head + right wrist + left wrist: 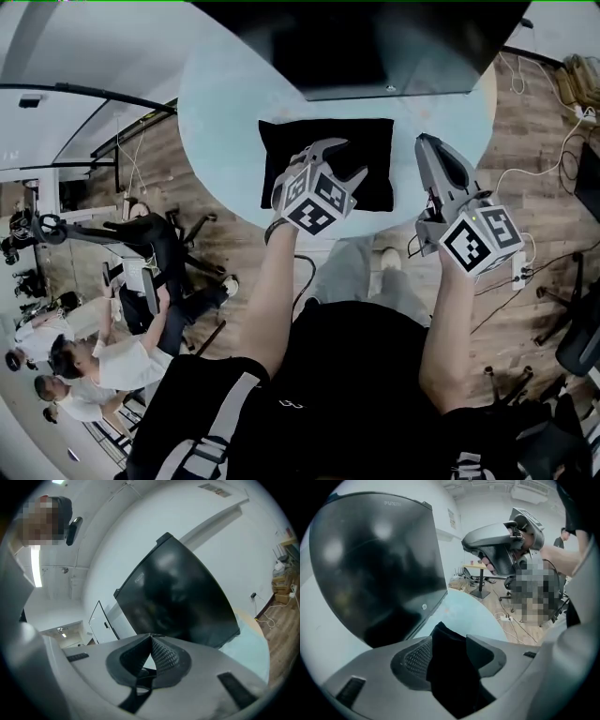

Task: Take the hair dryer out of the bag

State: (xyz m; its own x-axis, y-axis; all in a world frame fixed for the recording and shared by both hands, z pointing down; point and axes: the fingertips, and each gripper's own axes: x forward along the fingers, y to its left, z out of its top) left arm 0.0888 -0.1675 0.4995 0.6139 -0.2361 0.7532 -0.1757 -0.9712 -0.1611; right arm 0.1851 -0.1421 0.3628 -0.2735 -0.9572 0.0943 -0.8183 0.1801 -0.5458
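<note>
The task is judged barely begun. The bag [373, 150] lies flat on the table [225, 112] and looks shut. No hair dryer is seen, so it is presumed to be inside the bag. The left gripper [354, 157] is held over the bag with its jaws spread wide; black cloth shows between them, unpinched. The right gripper [424, 142] is held just right of the bag, jaws closed on nothing. Opening the bag and drawing the dryer out remain to be done.
</note>
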